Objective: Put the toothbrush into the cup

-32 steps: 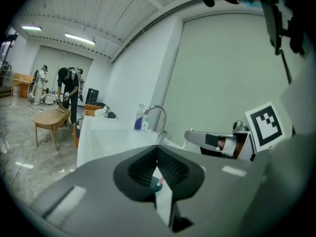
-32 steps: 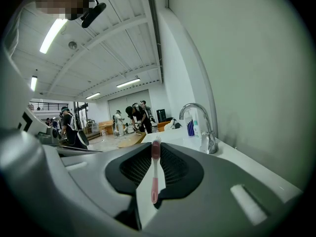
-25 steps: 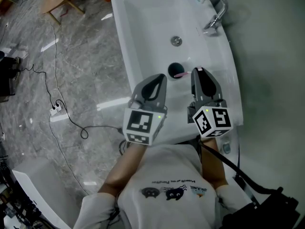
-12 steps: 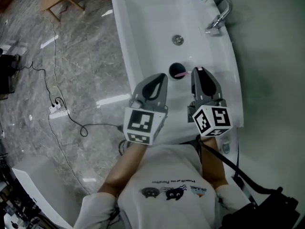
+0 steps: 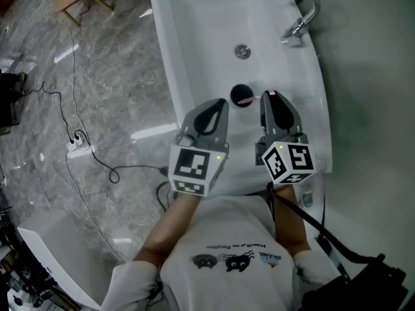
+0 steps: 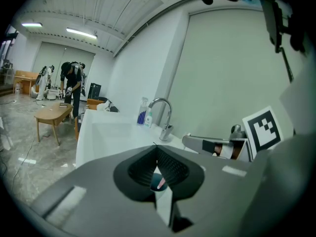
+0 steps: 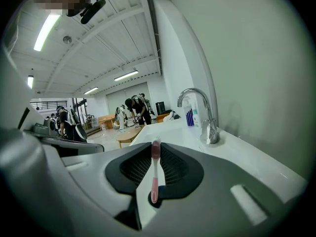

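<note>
Your toothbrush [image 7: 155, 174] is slim and pink, standing upright, pinched in your right gripper [image 5: 271, 97] over the sink's [image 5: 201, 18] near end. That's one brush and one dark cup [image 5: 241, 96], which sits in the sink on your side of the drain [image 5: 242, 51]. Your left gripper [image 5: 219, 105] is clenched on nothing at the sink's near rim. There's one faucet [image 5: 301, 8] on the sink's right edge.

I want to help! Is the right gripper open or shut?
Shut: the right gripper pinches the pink toothbrush between its fingers.
</note>
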Tool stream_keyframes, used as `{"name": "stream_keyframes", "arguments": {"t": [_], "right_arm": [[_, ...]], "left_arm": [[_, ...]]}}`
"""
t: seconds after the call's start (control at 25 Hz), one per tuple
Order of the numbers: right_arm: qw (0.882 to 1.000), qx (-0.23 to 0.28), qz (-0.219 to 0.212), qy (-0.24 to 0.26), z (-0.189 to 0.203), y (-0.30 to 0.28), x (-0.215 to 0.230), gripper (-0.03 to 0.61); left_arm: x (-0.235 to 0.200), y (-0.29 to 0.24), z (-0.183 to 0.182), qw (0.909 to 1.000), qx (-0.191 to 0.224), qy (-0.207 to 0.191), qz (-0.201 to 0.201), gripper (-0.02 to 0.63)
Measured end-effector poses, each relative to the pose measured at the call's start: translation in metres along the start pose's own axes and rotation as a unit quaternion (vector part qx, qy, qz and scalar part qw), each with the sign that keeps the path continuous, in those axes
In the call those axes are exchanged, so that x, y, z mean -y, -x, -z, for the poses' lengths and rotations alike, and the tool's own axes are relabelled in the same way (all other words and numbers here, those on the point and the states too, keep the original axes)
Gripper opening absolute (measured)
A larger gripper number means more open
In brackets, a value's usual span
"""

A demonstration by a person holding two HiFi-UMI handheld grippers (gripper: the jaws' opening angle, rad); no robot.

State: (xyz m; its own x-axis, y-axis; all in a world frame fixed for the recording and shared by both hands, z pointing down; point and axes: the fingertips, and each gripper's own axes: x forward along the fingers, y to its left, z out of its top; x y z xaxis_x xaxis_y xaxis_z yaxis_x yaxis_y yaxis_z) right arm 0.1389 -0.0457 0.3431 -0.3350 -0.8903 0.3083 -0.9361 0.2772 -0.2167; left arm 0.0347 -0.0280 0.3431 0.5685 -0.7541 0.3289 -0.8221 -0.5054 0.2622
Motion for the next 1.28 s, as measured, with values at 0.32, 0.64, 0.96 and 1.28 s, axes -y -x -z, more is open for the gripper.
{"name": "stream_keyframes", "arguments": {"t": [0.32,0.64,0.96,1.28], "right_arm": [[1.0,-0.009,0.0,-0.002,0.009,-0.005,0.003,0.055],[1.0,-0.016,0.001,-0.002,0.016,-0.009,0.006,0.055],[1.0,-0.019,0.002,-0.002,0.02,-0.01,0.007,0.055],[1.0,-0.024,0.003,-0.002,0.024,-0.011,0.008,0.055]], "left_arm": [[-0.001,-0.005,0.003,1.0,-0.003,0.002,0.001,0.0],[-0.004,-0.008,0.004,1.0,-0.003,-0.001,-0.002,0.0],[-0.003,-0.008,0.005,1.0,-0.004,-0.003,0.0,0.0],[-0.002,-0.009,0.006,1.0,-0.004,-0.001,0.002,0.0]]}}
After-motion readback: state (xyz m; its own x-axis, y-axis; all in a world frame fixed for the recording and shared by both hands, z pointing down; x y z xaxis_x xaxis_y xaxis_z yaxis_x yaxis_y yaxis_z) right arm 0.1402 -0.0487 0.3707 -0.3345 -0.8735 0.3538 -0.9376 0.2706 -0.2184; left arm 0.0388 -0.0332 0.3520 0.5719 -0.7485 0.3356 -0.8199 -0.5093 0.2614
